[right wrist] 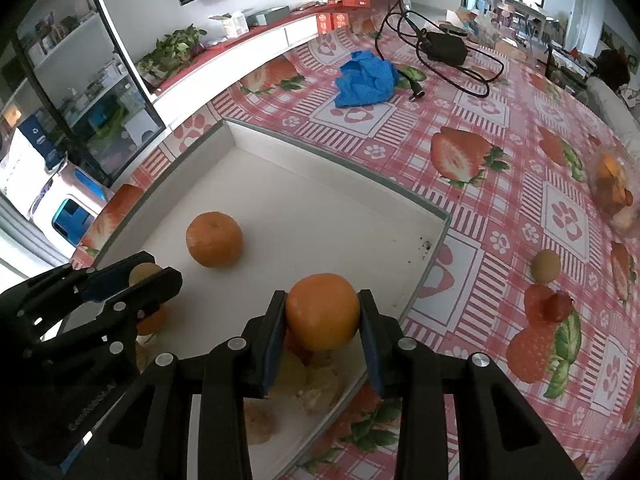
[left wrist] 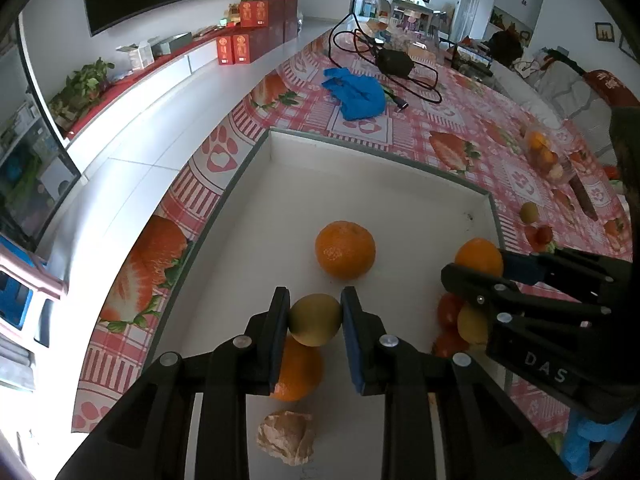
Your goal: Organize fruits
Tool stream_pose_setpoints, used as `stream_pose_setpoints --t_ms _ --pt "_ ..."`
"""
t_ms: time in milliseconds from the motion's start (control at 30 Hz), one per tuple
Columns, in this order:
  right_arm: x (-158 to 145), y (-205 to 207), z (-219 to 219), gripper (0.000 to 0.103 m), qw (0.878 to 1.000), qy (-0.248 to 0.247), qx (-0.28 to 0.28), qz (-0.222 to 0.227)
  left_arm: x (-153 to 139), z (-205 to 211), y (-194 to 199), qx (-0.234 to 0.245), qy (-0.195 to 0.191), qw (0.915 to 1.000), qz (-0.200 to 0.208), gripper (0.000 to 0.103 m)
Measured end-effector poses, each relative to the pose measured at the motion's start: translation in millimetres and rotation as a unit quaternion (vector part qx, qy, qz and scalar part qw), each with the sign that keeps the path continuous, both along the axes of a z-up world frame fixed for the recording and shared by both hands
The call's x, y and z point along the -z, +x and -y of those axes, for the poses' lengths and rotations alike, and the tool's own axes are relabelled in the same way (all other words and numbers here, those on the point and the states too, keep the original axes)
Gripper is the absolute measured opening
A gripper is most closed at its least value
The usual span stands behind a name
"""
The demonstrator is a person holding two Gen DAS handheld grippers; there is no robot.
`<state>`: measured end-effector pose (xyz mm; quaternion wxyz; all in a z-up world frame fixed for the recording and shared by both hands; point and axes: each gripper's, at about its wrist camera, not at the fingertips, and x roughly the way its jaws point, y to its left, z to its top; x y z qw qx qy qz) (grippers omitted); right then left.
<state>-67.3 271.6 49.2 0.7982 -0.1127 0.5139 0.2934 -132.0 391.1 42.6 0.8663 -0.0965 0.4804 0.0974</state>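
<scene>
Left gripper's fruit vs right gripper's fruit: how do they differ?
The yellow-green fruit in the left gripper is dull olive-yellow; the orange in the right gripper is bright orange. The yellow-green fruit is smaller and the orange fills a wider gap. Both are round, clamped between blue-padded fingers, and held over the white tray.

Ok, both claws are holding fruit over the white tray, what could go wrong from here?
1. The left claw pinches a small yellow-green fruit right above an orange; released there, it could bounce off and roll.
2. The right claw holds its orange near the tray's corner, over a crowded pile; it might roll over the low wall onto the tablecloth.
3. The two claws are close together and could bump.
</scene>
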Motion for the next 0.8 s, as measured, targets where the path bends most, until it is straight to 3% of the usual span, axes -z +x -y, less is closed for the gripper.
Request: stream_pose_setpoints --t_ms 167,233,267,367,433,500,533,800 --pt "0.0 0.7 -0.6 0.036 1.0 0.003 -0.001 -0.004 0.7 0.9 -0.4 0.003 0.002 1.0 -0.002 0.032" --pt "-1.8 1.1 -0.5 0.039 1.0 0.008 0.0 -0.006 -0.7 0.8 -2.0 0.001 0.004 1.0 0.0 0.049" --pt "-2.9 1.5 -0.1 0.053 1.0 0.013 0.001 -0.008 -1.6 0.1 -3.1 -0.005 0.008 1.0 0.002 0.057" --pt "-10.7 1.4 4.1 0.056 1.0 0.017 0.01 0.003 -5.1 -6.7 -6.8 -0.02 0.003 0.9998 0.007 0.074" --pt "-15.8 2.0 8.3 0.065 1.0 0.021 0.017 0.006 -7.6 -10.5 -9.1 -0.028 -0.007 0.9995 0.008 0.076" --pt "-23.0 2.2 16.0 0.095 0.999 0.028 0.03 0.019 -12.1 -11.5 -10.4 -0.031 -0.005 0.9995 0.009 0.077" --pt "-26.3 2.4 20.5 0.101 0.998 0.037 0.035 0.02 -15.0 -10.3 -10.6 -0.029 -0.003 0.9995 0.011 0.077" --pt "-48.1 7.3 73.2 0.102 0.994 0.061 0.086 0.042 -43.3 19.5 -8.1 0.007 0.023 0.9992 0.033 0.078"
